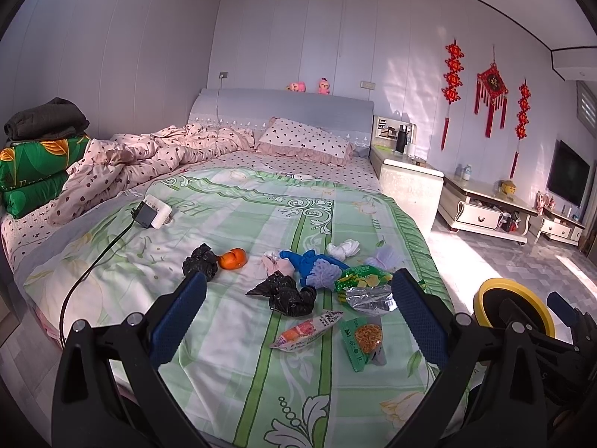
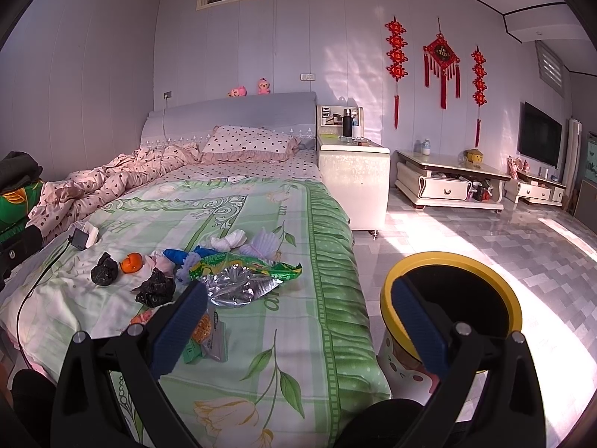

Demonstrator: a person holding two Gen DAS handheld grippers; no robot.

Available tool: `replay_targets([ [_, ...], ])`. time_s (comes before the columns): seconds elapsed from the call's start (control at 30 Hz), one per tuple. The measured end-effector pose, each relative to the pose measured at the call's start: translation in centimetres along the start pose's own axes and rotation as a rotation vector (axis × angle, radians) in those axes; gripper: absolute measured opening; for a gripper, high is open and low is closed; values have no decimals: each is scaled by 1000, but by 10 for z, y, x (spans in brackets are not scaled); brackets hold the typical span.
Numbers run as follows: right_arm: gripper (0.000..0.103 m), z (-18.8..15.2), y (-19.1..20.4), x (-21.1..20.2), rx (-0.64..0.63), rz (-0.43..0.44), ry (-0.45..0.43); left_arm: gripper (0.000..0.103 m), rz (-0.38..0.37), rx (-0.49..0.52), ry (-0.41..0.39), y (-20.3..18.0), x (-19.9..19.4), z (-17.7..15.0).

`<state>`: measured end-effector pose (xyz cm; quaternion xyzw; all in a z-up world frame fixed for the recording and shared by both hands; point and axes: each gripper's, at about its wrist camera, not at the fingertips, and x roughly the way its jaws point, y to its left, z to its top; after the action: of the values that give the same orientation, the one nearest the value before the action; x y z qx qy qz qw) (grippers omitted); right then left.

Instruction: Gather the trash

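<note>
Trash lies scattered on the green bedspread (image 1: 238, 373). There are two crumpled black bags (image 1: 199, 261) (image 1: 289, 296), an orange peel (image 1: 233, 257), a blue wrapper (image 1: 309, 261), a green snack bag (image 1: 362, 278), a silver foil bag (image 1: 369, 300), a sausage wrapper (image 1: 306, 332) and a green noodle packet (image 1: 363, 339). My left gripper (image 1: 298, 278) hangs open above the pile, holding nothing. My right gripper (image 2: 298, 287) is open too, between the foil bag (image 2: 238, 287) and a yellow-rimmed bin (image 2: 447, 255) that stands on the floor by the bed.
A white charger block (image 1: 158, 211) with a black cable lies on the bed's left side. A pink dotted duvet (image 1: 149, 153) is bunched at the head. A white nightstand (image 1: 406, 183) and a low TV cabinet (image 1: 485, 205) stand to the right on the tiled floor (image 2: 503, 261).
</note>
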<state>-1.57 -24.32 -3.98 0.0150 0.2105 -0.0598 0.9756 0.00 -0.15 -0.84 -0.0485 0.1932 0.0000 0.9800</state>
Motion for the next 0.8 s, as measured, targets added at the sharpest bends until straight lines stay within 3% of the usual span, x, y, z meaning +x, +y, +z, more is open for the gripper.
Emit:
replay_targets([
  [0.3,95,-15,1,0,1,6,8,95,4,-2,3,-1,1,-4],
  [0.8,95,-12,-1,18,1,28,54,95,31,-21,23,4,12,-11],
])
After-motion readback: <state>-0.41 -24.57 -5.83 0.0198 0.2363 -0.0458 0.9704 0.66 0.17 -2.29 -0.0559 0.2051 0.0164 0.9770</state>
